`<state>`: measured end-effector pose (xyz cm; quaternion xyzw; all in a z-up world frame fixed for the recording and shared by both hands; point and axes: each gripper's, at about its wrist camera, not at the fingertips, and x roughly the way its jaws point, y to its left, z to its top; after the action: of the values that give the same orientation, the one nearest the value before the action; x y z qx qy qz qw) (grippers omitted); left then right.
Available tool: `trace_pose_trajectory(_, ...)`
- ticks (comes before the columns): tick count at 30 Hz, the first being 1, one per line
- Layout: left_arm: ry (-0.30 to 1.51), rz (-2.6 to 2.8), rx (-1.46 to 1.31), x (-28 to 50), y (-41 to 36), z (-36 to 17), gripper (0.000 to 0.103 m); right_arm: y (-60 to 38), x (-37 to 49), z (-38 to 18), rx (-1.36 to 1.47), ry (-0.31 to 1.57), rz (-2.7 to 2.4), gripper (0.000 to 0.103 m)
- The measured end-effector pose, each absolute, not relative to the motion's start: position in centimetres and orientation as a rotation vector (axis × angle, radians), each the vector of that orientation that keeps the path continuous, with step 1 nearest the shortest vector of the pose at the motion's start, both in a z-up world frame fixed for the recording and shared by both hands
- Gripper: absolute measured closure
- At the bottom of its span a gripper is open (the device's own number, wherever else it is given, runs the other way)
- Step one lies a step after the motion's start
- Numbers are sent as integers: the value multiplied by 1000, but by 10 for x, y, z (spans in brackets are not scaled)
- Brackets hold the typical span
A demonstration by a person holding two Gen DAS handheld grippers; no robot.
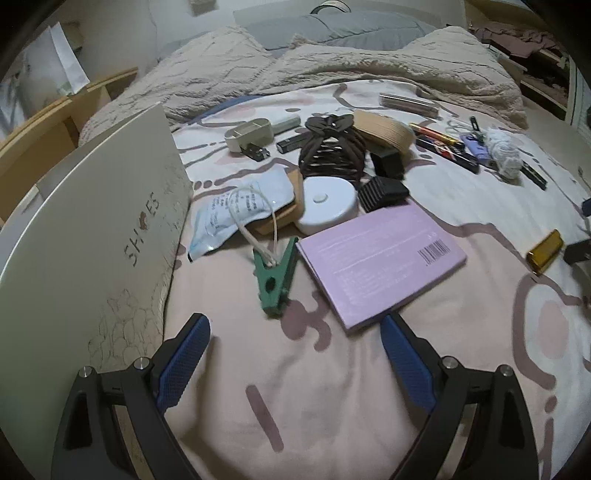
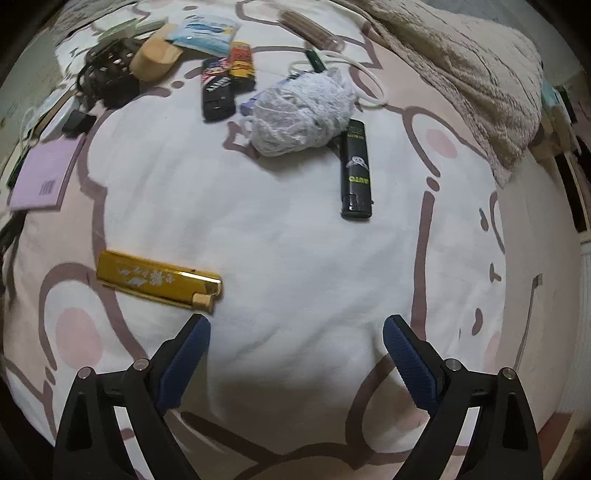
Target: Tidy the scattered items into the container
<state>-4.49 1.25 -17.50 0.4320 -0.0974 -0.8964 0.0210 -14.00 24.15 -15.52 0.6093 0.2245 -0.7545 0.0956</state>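
Scattered items lie on a bed. In the left wrist view a white shoe box (image 1: pixel 92 236) stands at the left. A green clip (image 1: pixel 275 275), a purple booklet (image 1: pixel 380 258), a white round case (image 1: pixel 327 203) and a brown hair tie bundle (image 1: pixel 332 147) lie ahead. My left gripper (image 1: pixel 295 332) is open and empty, just short of the clip and booklet. In the right wrist view a gold lighter (image 2: pixel 159 282) lies just beyond the left fingertip (image 2: pixel 197 328). A black lighter (image 2: pixel 356 170) and a white mesh bundle (image 2: pixel 303 110) lie farther ahead. My right gripper (image 2: pixel 295 330) is open and empty.
A beige fleece blanket (image 1: pixel 332 70) is bunched at the far side of the bed. More lighters (image 2: pixel 227 85), a wooden piece (image 2: pixel 155 55) and a packet (image 2: pixel 207 33) lie at the back left. A wooden bed frame (image 1: pixel 48 122) runs behind the box.
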Motion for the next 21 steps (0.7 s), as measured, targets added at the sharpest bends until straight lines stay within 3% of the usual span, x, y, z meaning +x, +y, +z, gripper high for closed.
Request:
trace_pose_trajectory(5,-325,-2759,1320,-46,15,-177,4,227,-134,-165,1729,719,-2177,0)
trace_pose_trajectory(8,-311,-2754,1319,-43,15,-175,4,213,-134,-163,1732,608,-2153,0)
trace_pose_trajectory(16,-45,-2814,1481,-33,11,-173,1,201,-148,-176,1813,313,-2175,0)
trace_pose_trajectory(21,-8,-2825,1526,-32,19,-176,0,197,-154,-183,1800,373,-2223,0)
